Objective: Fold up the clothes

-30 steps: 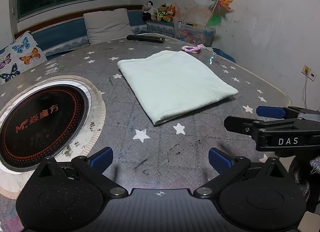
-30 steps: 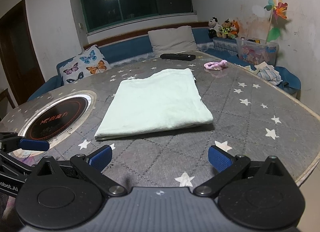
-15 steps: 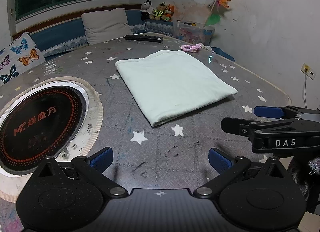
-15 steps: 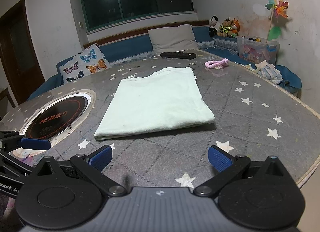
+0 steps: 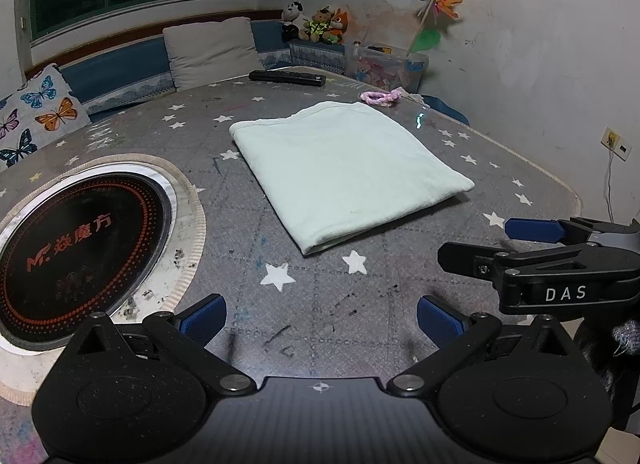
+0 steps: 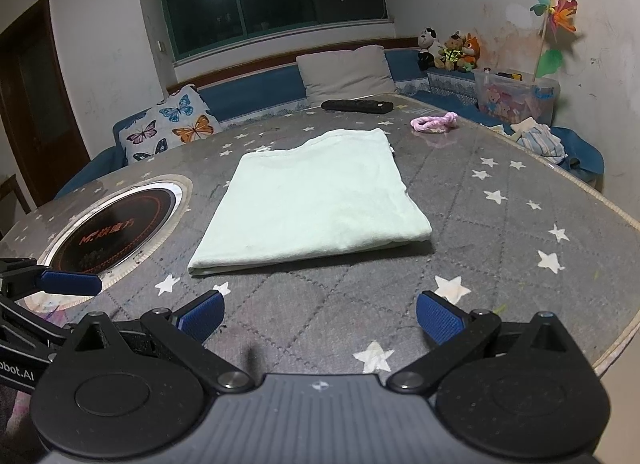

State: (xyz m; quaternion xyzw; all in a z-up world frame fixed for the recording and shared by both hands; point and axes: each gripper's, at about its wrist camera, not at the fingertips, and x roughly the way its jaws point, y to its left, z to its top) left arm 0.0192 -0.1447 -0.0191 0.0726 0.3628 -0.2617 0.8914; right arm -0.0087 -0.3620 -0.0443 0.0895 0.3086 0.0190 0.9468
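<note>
Around the work sits plenty of clutter: a black remote (image 5: 286, 77) at the far edge of the star-patterned table (image 5: 344, 316), a pink knitted loop (image 5: 380, 96) just beyond the cloth's far corner, a round black hob (image 5: 76, 248) sunk into the table on the left, a butterfly cushion (image 6: 170, 128) and plush toys (image 6: 448, 50) on the bench behind. None of it lies between the grippers and the cloth.

The pale green garment (image 6: 316, 200) lies mid-table, folded into a flat, tidy rectangle with a thick doubled edge nearest the cameras, touching nothing else.

The left gripper (image 5: 320, 318) and the right gripper (image 6: 320, 316) hover above the near table, both with blue pads spread wide and nothing between them; each is visible at the edge of the other's view, well short of the cloth.

Compared with a second ago, the cloth has not shifted, and both grippers have drawn back only slightly.
</note>
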